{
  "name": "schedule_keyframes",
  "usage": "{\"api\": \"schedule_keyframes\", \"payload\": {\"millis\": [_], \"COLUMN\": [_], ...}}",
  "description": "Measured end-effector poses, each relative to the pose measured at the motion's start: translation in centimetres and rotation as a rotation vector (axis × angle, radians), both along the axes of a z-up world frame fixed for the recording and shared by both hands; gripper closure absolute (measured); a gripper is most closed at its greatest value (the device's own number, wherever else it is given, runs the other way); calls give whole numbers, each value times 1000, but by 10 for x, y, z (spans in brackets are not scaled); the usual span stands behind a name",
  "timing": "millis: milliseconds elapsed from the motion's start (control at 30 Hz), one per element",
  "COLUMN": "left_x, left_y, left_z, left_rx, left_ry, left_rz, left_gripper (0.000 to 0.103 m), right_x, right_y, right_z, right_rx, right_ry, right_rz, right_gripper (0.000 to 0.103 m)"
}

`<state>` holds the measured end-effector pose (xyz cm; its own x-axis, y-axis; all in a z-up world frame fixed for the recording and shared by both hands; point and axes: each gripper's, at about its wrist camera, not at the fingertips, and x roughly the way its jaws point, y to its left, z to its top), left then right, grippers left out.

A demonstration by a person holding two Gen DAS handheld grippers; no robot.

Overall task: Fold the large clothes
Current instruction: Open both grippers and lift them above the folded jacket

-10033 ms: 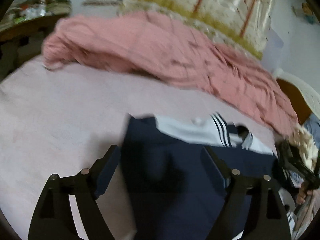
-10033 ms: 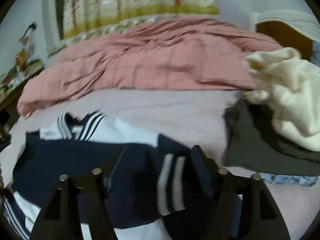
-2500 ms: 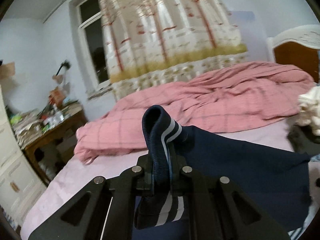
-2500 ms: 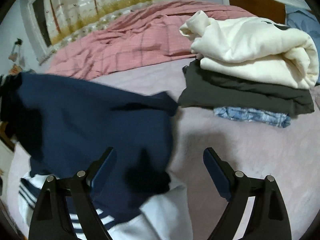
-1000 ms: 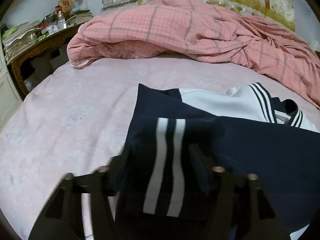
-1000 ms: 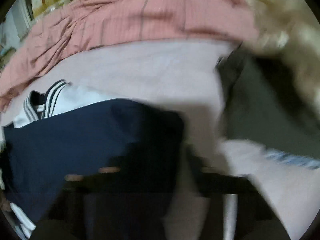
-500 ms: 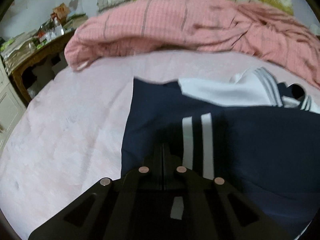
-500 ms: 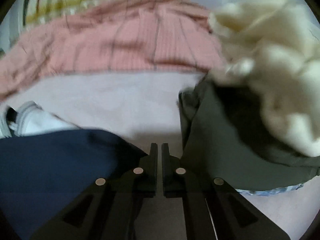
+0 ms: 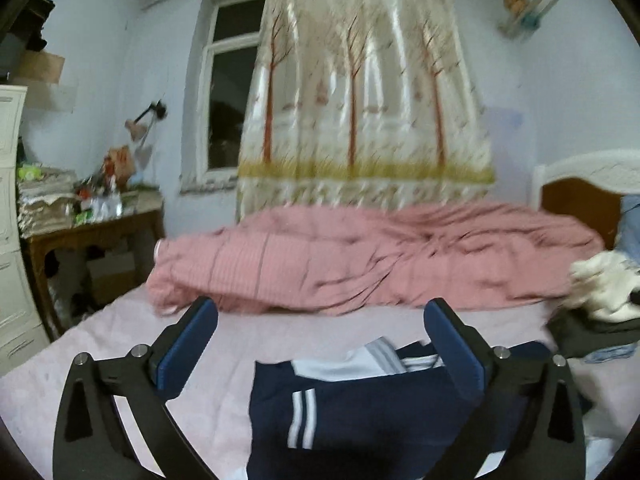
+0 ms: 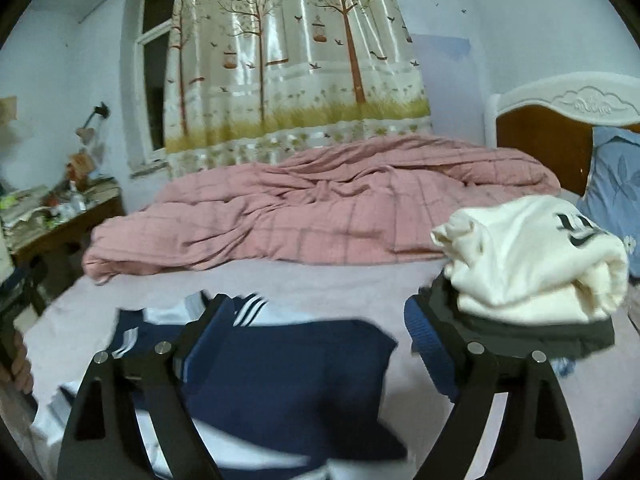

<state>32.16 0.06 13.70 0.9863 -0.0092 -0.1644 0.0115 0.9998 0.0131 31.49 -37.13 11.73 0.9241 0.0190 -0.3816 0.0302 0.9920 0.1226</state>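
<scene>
Bare pink sheet point(image 9: 120, 344) lies open left of the navy garment point(image 10: 288, 372) and in a strip between it and the bunched pink quilt point(image 10: 320, 216). Right side blocked: a stack of folded clothes point(image 10: 532, 264) sits just beside the garment. A cluttered wooden table point(image 9: 92, 228) stands off the bed's left edge.

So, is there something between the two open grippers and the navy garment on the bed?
Nothing visible. The left gripper and the right gripper have just been opening and hold nothing. The navy garment lies on the pink sheet with only air above it. The folded pile sits apart, to its right.
</scene>
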Motion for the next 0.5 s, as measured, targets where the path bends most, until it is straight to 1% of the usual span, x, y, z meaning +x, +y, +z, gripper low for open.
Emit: {"api": "schedule_keyframes", "payload": {"millis": [67,100,167,233,300,333,433,500], "left_x": [-23,-34,-61,-93,-119,-133,-160,-171], "left_y": [-2,-3,-6,-3,3,9,20,24], "left_z": [13,17,19,15,10,8,-1,-10], "left_rx": [9,28,96,149,139,117,66,44], "left_ry": [-11,-11,-6,-39,-64,-70,-91,-99], "left_rz": [-10,-14,25,42,65,61,57,51], "left_gripper": [0,0,0,0,0,0,0,0], "right_x": [-25,-38,-60,-78,-96,-106,-127,-137], "right_y": [0,0,1,4,8,11,17,19], "right_z": [3,2,-1,-9,-19,-26,-43,-54], "right_rx": [-5,-20,-44,-54,-61,-67,-87,-75], "right_ry": [17,23,27,35,47,49,70,89], "right_rz": [9,-2,-22,-25,-25,-29,-33,-43], "right_gripper": [14,14,14,14,14,14,14,14]}}
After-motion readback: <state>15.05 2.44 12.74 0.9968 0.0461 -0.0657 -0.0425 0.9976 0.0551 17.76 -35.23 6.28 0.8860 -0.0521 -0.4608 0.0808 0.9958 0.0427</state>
